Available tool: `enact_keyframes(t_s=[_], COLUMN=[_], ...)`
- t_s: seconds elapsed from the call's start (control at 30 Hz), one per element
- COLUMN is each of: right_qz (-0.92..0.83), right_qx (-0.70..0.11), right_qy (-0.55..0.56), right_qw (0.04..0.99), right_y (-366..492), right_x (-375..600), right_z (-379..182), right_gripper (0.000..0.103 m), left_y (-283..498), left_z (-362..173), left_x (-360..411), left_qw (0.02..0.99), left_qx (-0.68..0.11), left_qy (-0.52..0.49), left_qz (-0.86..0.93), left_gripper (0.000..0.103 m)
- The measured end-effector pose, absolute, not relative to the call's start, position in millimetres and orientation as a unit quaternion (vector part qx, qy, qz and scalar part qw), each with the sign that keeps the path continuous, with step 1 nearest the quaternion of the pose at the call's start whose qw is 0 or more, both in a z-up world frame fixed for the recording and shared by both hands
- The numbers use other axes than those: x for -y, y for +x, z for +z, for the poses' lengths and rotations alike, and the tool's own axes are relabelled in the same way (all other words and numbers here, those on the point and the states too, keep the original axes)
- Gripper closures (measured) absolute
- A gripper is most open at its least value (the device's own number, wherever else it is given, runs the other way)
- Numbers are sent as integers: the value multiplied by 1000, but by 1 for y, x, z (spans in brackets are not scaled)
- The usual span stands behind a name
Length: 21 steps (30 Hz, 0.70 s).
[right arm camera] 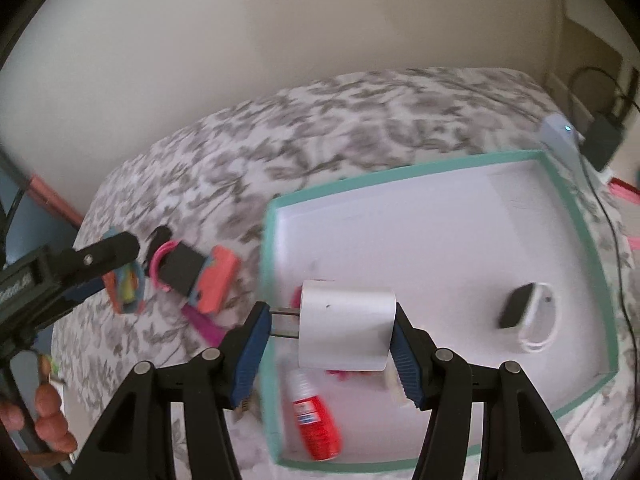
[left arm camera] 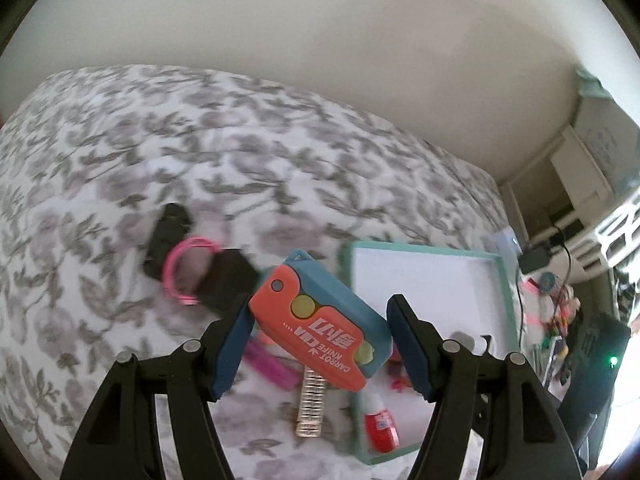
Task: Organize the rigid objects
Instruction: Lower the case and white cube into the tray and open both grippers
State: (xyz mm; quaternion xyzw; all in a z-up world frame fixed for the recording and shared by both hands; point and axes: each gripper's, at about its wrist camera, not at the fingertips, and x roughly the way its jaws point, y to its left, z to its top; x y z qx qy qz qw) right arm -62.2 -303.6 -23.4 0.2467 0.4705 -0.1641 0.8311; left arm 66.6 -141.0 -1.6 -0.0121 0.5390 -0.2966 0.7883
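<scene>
My left gripper [left arm camera: 320,328] is shut on an orange and blue carrot knife toy [left arm camera: 320,322] and holds it above the floral bedspread, left of the teal-rimmed tray [left arm camera: 506,280]. My right gripper [right arm camera: 328,332] is shut on a white wall charger [right arm camera: 344,326], prongs to the left, above the near left part of the tray [right arm camera: 576,216]. A red-capped glue bottle [right arm camera: 316,420] and a black and white band [right arm camera: 528,316] lie in the tray. The left gripper shows at the left of the right wrist view [right arm camera: 96,264].
On the bedspread lie a black object with a pink ring [left arm camera: 188,268], a pink bar [left arm camera: 272,364], a metal staple strip [left arm camera: 311,408], another orange and blue toy [right arm camera: 214,282] and a multicoloured one [right arm camera: 126,290]. Cables and clutter sit beyond the bed's right edge [left arm camera: 560,300].
</scene>
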Motion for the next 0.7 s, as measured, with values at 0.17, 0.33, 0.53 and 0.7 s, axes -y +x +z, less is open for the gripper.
enact_keyframes(t_s=[0.17, 0.33, 0.53, 0.7], right_qz=[-199, -224, -245, -255], right_qx=[-461, -455, -451, -445], right_qy=[264, 274, 289, 289], right_qw=[824, 817, 808, 808], right_y=[-75, -83, -91, -92], right_x=[332, 352, 371, 381], right_z=[-25, -28, -36, -38], right_gripper=[42, 42, 42, 42], left_y=[54, 46, 46, 53], left_z=[-2, -12, -22, -31], left_x=[178, 211, 237, 250], left_qw=[780, 770, 767, 765], left_qx=[-534, -537, -537, -541], left_qy=[12, 29, 48, 49], left_qz=[-327, -342, -347, -345], left_gripper=[33, 33, 33, 33])
